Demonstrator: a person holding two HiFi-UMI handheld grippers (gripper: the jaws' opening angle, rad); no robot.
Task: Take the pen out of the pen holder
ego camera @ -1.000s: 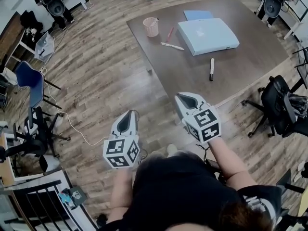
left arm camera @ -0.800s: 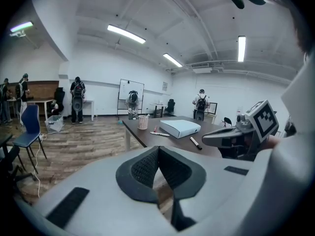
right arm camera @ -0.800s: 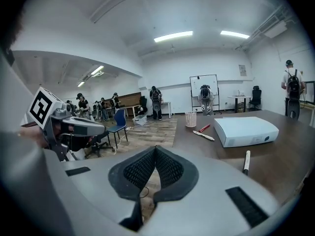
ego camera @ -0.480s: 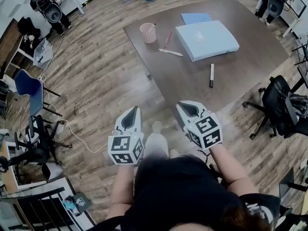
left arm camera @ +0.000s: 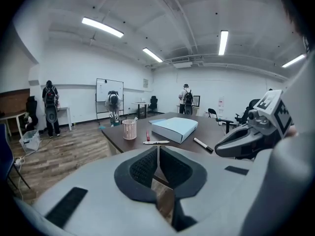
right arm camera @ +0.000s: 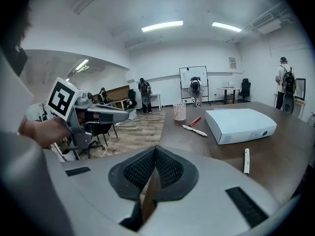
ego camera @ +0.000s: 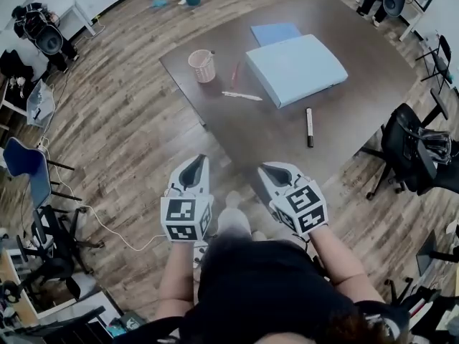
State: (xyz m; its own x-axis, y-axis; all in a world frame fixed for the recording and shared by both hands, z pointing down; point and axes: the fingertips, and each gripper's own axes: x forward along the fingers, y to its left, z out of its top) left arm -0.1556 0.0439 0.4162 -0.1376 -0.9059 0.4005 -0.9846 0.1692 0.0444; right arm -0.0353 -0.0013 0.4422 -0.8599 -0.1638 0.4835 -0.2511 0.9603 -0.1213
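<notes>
Left claw [ego camera: 195,163]: nearer the dark brown counter [ego camera: 358,84] than a second ago; clenched, empty.
Right claw [ego camera: 275,169]: clenched, empty.
Pink mesh pen holder [ego camera: 202,65]: upright at counter's far-left corner, well beyond both claws.

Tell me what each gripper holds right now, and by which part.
Nothing is held. The grey left gripper and the grey right gripper both have their jaws shut, with nothing between them.

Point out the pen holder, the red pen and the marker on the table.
pen holder [ego camera: 202,66], head view, on its mesh side wall.
red pen [ego camera: 234,75], head view, on the middle of its barrel.
marker [ego camera: 309,126], head view, on the middle of its barrel.
</notes>
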